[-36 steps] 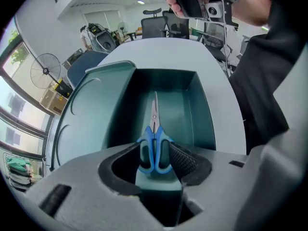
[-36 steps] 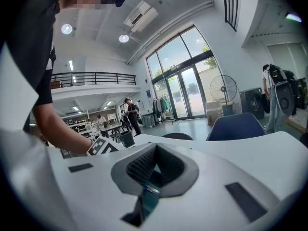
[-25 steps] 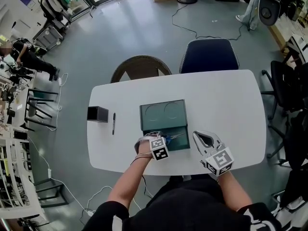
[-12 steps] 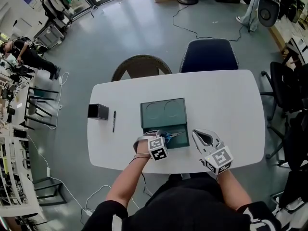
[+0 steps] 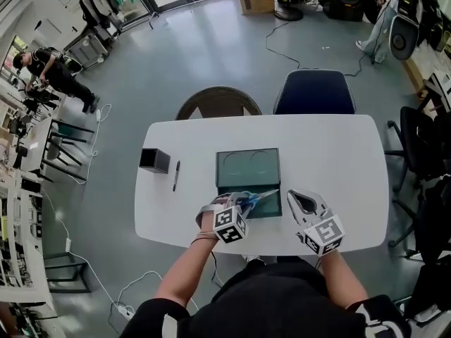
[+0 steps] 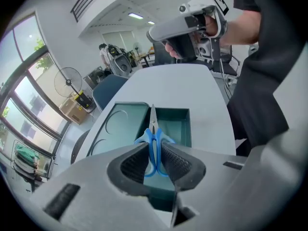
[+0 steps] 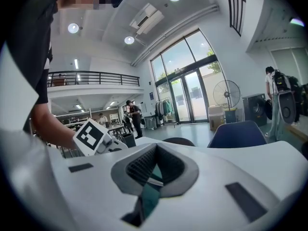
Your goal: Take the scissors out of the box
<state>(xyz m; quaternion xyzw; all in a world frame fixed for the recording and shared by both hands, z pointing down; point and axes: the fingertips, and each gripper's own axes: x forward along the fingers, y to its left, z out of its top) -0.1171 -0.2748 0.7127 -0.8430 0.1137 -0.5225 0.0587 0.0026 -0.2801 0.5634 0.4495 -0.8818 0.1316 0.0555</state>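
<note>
A person at a white desk (image 5: 338, 153) holds a gripper in each hand. The left gripper (image 6: 155, 151) points steeply down, its jaws pinching the blue handles of the scissors (image 6: 154, 134). The closed blades stick straight out ahead of its fingertips.

Just beyond and beneath this gripper lies the open dark green box (image 5: 246, 167). The scissors are above the box's tray, and its flat lid lies further ahead.

The right gripper (image 7: 155, 168) is to the left gripper's right, beside the box's right edge and pointing nearly level. Its jaws are only slightly spread, with nothing between them; the green of the box shows through the gap.

Well off to the left gripper's left, a black pen (image 5: 176, 176) and a small black container (image 5: 155, 160) sit on the desk.
</note>
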